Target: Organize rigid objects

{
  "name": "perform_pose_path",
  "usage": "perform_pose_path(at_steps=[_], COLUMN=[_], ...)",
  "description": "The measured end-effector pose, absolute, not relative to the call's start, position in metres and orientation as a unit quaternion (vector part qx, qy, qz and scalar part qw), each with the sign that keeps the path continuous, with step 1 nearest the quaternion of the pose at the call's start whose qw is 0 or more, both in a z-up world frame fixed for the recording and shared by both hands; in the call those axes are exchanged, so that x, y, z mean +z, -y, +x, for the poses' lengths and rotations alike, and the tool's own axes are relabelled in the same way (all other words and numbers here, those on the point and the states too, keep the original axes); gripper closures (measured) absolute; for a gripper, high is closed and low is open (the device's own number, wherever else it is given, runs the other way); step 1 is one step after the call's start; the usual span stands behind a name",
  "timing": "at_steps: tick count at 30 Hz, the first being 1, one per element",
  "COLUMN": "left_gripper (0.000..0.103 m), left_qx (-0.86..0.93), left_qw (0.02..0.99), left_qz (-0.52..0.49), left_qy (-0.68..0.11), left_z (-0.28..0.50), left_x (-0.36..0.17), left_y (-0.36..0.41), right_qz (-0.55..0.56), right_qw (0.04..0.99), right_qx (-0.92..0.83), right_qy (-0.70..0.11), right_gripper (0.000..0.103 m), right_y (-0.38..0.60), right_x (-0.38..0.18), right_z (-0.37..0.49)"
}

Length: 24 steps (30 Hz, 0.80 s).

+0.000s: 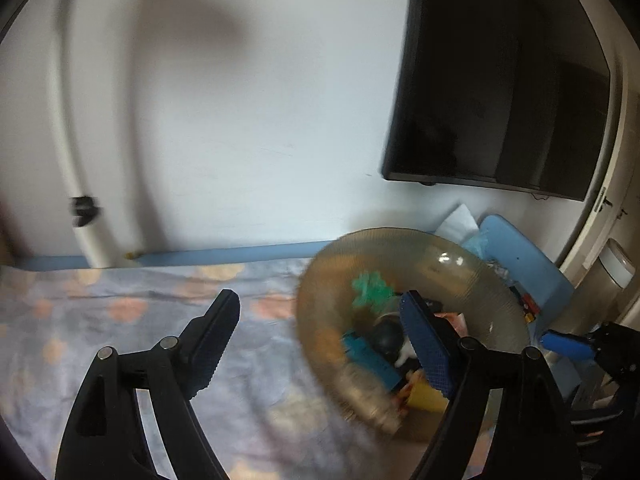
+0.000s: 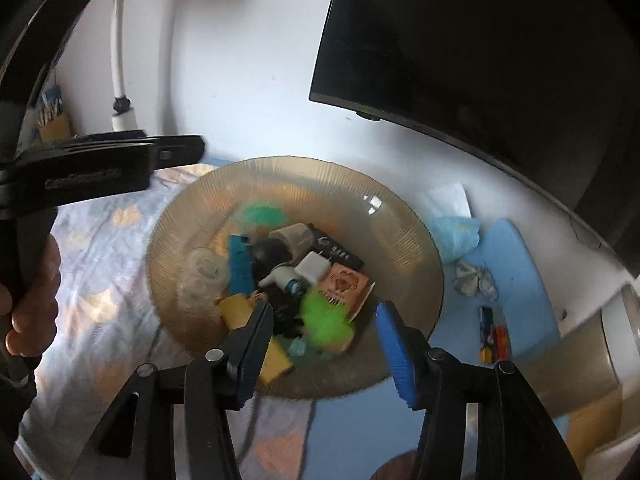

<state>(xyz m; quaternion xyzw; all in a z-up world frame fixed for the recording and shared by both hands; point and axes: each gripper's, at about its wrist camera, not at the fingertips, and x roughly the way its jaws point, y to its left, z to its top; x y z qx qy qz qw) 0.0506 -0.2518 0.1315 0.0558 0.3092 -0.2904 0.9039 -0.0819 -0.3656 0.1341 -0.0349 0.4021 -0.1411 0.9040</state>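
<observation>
a: where is the stuff sitting?

b: everything is lying in the ribbed amber glass dish (image 2: 404, 236), which is resting on the bed's patterned sheet (image 2: 92, 248), just beside a blue pad (image 2: 516, 264) on its right. the pile is holding a blue block (image 2: 239, 262), a white charger (image 2: 313, 267), a black remote (image 2: 340, 250), a fuzzy lime green piece (image 2: 324, 316), a yellow block (image 2: 236, 309), a printed orange card (image 2: 346, 286) and a darker green piece (image 2: 260, 214) at the far side. smaller bits are blurring together, can't tell them apart.

a: right tool?

b: right tool (image 2: 322, 334) is hovering over the near rim, jaws standing apart, nothing pinched. lime green piece is showing in the gap between them, pads aren't pressing on it.

a: left tool?

b: left tool (image 1: 324, 336) is standing wide, empty. one finger is hanging over the sheet, the other is overlapping the dish contents in its own view. whether it's touching anything, can't tell, that frame is smearing. from the right wrist view it's showing at the upper left, with a hand (image 2: 34, 304) gripping its handle.

a: surroundings?

b: a dark screen (image 2: 500, 60) is hanging on the white wall (image 2: 240, 80) above the dish. a few small items are lying on the blue pad.
</observation>
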Motion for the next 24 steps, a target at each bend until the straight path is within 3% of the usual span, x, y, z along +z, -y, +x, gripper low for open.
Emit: perform_pose_path(at_steps=[12,15,18,24], left_gripper=[0.022,0.02,0.02,0.02], left_qx=[-0.173,-0.143,-0.117,-0.099], left_qw=[0.941,0.945,0.946,0.933], left_qz=[0.028,0.016,0.022,0.023], left_qy=[-0.29,-0.295,-0.3,-0.346], left_z=[-0.007,-0.019,-0.025,-0.016], left_x=[0.155,0.143,0.124,0.065], left_y=[0.08,0.046,0.029,0.017], right_qz=[-0.088,-0.088,-0.055,-0.006], right_qw=[0.935,0.94,0.939,0.931], right_qx=[-0.044,-0.018,0.0,0.005], right_qy=[-0.342,-0.329,-0.341,-0.366], right_gripper=[0.042,0.037,0.018,0.018], right_y=[0.224,0.186,0.165,0.151], right_x=[0.17,0.166,0.148,0.094], right_z=[-0.118,-0.119,-0.113,-0.097])
